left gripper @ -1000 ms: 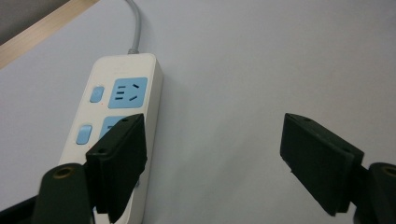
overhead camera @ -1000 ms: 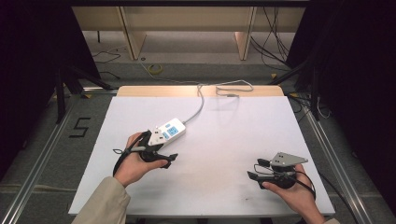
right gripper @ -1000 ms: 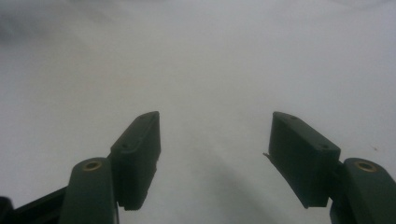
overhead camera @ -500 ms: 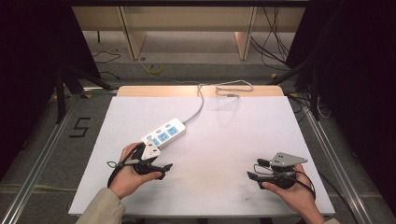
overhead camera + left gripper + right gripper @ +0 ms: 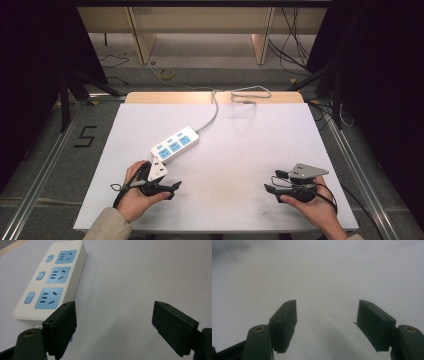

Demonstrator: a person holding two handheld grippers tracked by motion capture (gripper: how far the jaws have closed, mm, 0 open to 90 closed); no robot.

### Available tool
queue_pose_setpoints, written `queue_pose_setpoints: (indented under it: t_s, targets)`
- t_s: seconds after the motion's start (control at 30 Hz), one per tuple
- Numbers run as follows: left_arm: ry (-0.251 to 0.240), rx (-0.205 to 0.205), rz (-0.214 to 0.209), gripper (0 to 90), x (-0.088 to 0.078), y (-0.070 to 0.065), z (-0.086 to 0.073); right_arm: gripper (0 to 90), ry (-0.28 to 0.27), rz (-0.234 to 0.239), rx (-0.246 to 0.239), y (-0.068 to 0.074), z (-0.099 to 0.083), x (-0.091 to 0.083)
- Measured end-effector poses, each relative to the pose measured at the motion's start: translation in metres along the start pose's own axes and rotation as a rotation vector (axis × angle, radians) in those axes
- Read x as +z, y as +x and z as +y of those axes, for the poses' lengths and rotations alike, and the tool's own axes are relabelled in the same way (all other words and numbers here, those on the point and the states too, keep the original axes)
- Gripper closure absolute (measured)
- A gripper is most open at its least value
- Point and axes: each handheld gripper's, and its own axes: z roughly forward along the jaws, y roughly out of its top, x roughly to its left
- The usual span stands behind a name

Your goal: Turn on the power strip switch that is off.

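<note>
Both grippers stand wide and empty: left gripper (image 5: 113, 327), lower centre, just beside the power strip (image 5: 51, 281); right gripper (image 5: 327, 326). Closing carelessly could nudge the strip askew.

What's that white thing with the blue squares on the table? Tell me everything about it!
It is a white plastic power strip with three blue sockets in a row, each beside a small blue switch. It lies flat and slanted on the white table. A grey cord runs from its far end toward the table's back edge. The open left hand-held gripper sits just beside its near end, gripping nothing.
</note>
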Motion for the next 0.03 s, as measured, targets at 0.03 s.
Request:
queue_pose_setpoints:
  t_s: [0.03]
  targets:
    - [-0.005, 0.006, -0.008, 19.5, 0.0017, -0.0039, 0.0029, 33.2, -0.001, 0.000, 0.001, 0.0000, 0.0000, 0.0001]
